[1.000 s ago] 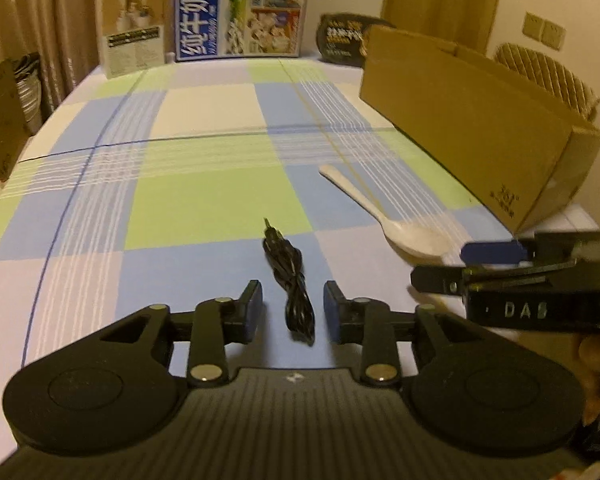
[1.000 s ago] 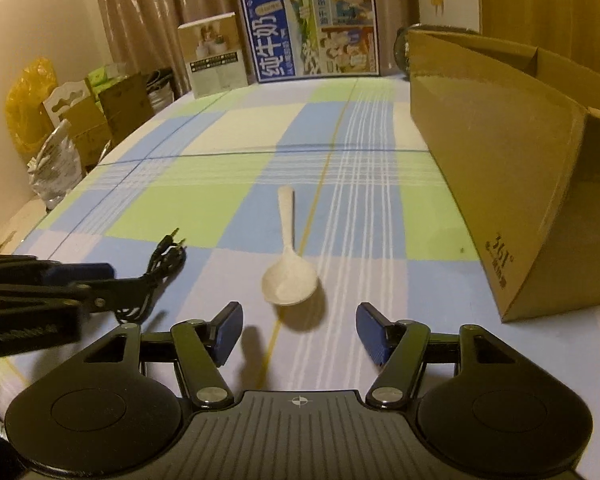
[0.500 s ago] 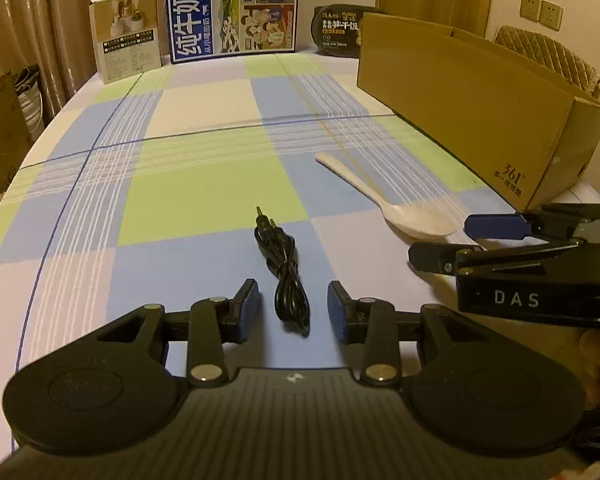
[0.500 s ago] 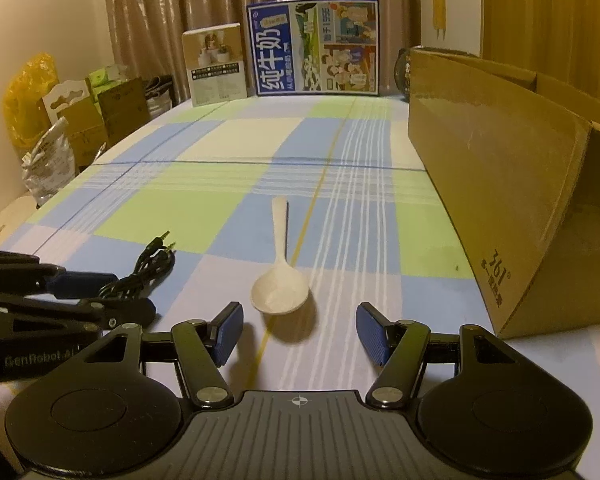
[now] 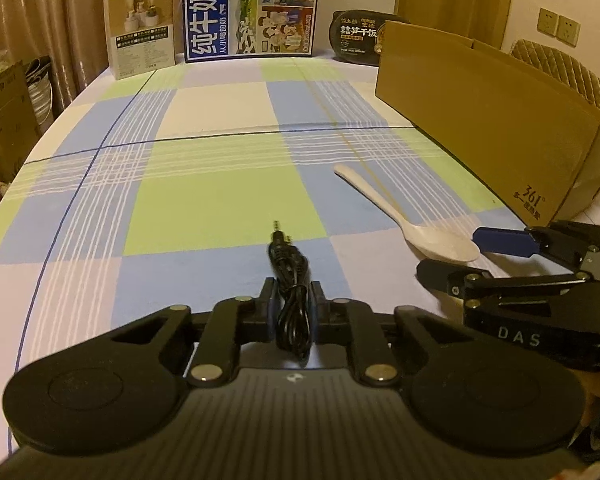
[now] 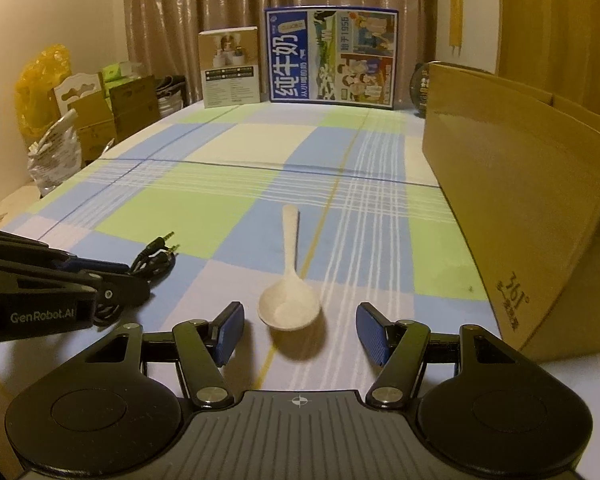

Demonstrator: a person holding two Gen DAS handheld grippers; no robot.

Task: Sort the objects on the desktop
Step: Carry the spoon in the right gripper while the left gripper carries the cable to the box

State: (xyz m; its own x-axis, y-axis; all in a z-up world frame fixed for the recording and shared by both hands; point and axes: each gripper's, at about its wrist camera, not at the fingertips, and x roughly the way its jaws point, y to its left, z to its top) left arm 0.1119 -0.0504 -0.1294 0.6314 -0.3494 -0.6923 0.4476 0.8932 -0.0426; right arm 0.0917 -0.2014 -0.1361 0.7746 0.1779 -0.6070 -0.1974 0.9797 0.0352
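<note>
A coiled black audio cable (image 5: 290, 280) lies on the checked tablecloth, its plugs pointing away. My left gripper (image 5: 291, 300) is shut on the cable's near part; the cable also shows in the right wrist view (image 6: 156, 254). A white plastic spoon (image 6: 290, 280) lies bowl towards me, handle pointing away. My right gripper (image 6: 300, 330) is open, its fingers either side of the spoon's bowl and just short of it. The spoon also shows in the left wrist view (image 5: 404, 216), with the right gripper (image 5: 456, 254) beside its bowl.
A long open cardboard box (image 6: 512, 184) stands along the table's right side. A blue milk carton box (image 6: 330, 56), a small product box (image 6: 230, 66) and a dark round container (image 5: 356, 36) stand at the far edge. Boxes and bags (image 6: 68, 120) sit beyond the left edge.
My left gripper has closed on the black cable, which lay between its open fingers before. My right gripper stays open and has crept closer to the spoon's bowl.
</note>
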